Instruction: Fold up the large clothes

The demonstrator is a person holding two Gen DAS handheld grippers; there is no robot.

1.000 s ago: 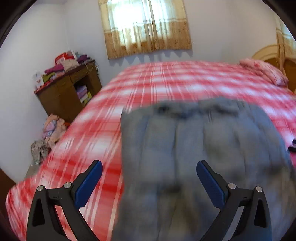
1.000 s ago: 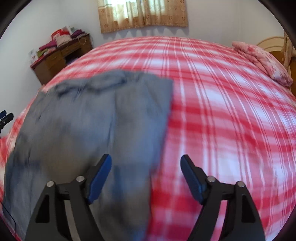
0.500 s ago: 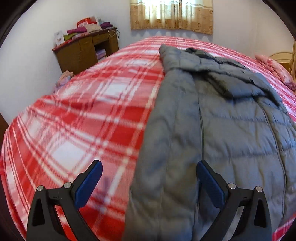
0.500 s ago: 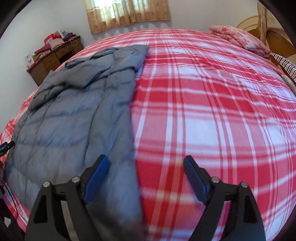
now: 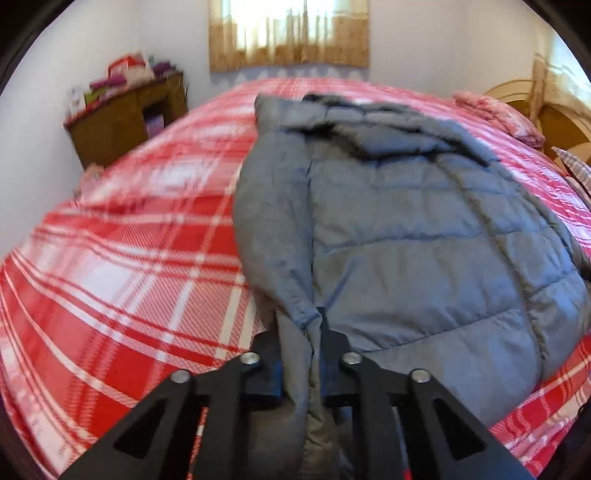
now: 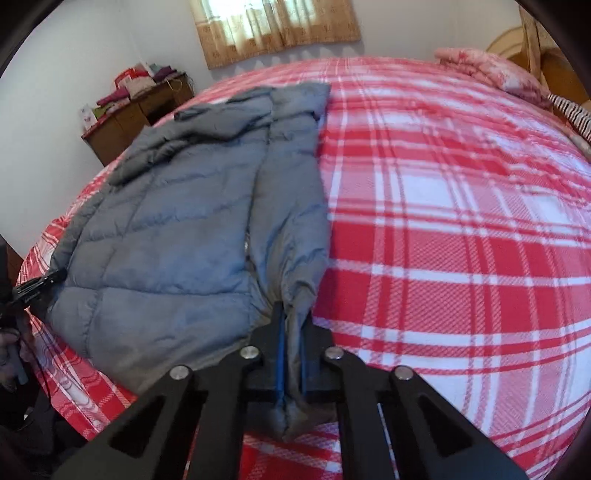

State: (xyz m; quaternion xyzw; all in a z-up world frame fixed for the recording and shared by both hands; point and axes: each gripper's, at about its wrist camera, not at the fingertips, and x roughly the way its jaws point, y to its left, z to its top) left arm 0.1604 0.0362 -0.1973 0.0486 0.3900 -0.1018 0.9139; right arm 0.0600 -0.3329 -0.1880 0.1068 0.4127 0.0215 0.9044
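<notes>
Two claws are gripping one garment. In the left wrist view, the left claw (image 5: 300, 332) is showing at the lower middle of the frame, its jaws drawn narrow and pinching a fold of the grey quilted jacket (image 5: 406, 236) at the garment's near left corner. The pinched cloth is running up between the black fingers (image 5: 334, 354) and hanging below them.

In the right wrist view, the right claw (image 6: 291, 332) is sitting at the lower middle of the frame, jaws likewise narrow and clamping the jacket (image 6: 177, 236) at its near right corner. Blue pads (image 6: 281, 354) are pressing on the cloth, and a bunch of fabric is protruding beneath the jaws.

The jacket is lying spread on the bed (image 6: 461, 236), which is carrying a red and white plaid cover. In the left wrist view the garment is filling the centre and right of the frame, collar end toward the top. In the right wrist view it is occupying the left half of the frame.

A wooden cabinet (image 5: 125, 118) with piled items is standing at the upper left against the wall. A curtained window (image 5: 288, 33) is showing at the top centre. A pink pillow (image 6: 491, 70) is lying at the upper right beside a wooden headboard (image 5: 546, 110). The left claw (image 6: 37, 286) is appearing at the left edge of the right wrist view.
</notes>
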